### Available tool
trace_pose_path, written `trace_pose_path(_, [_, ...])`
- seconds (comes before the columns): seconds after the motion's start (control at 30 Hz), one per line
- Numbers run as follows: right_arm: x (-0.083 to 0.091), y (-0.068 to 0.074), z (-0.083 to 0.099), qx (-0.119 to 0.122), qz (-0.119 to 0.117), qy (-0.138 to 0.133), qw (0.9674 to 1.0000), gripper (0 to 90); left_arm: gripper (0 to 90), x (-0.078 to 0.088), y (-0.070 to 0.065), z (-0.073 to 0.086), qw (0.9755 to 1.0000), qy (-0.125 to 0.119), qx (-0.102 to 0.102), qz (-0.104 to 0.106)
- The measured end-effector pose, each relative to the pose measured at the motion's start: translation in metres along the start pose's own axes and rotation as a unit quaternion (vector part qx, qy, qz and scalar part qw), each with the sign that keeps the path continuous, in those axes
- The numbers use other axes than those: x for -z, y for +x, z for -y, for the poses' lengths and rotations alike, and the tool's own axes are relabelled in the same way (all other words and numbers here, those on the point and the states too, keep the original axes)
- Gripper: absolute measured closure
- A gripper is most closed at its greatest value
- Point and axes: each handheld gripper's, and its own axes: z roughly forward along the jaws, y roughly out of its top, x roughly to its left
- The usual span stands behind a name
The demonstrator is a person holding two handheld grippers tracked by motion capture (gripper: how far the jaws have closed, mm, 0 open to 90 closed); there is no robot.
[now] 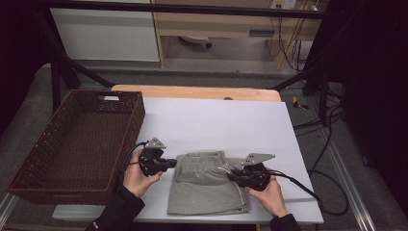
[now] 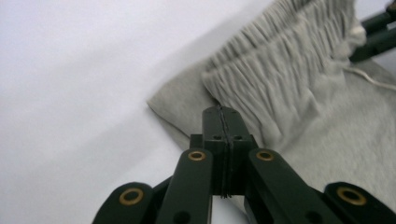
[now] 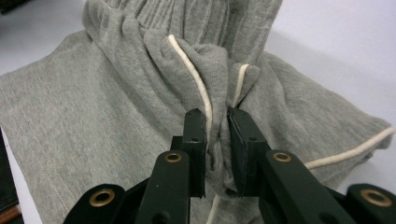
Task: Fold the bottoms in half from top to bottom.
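I see a pair of grey shorts lying on the white surface, near its front edge, between my two hands. The waistband end is turned up toward the far side; the legs lie flat toward me.

Left tool: at the left edge of the waistband, pointing right across the surface. In the left gripper view the jaws meet flush, clenched with only a thin seam between them. The tip sits at the fabric's edge; I cannot tell whether any cloth is pinched in it.

Right tool: at the right side of the shorts, pointing left. In the right gripper view its jaws are grasping a bunched fold of the grey fabric, with a white drawstring running down through the fold between the pads. Cloth is lifted and gathered at the grip.

A brown wicker basket stands at the left of the surface, just beside the left hand.
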Motion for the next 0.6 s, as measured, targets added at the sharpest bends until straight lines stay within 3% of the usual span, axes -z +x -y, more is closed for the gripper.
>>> trace_pose_path(0.5, [0.0,0.001,0.001,0.004,0.002,-0.002,1.0,78.1,90.0,-0.046,0.02,-0.019,0.9992,0.012,0.038,-0.002])
trace_pose_path(0.6, [0.0,0.001,0.001,0.007,0.003,-0.002,1.0,78.0,90.0,-0.05,0.022,-0.022,0.999,0.016,0.041,0.005])
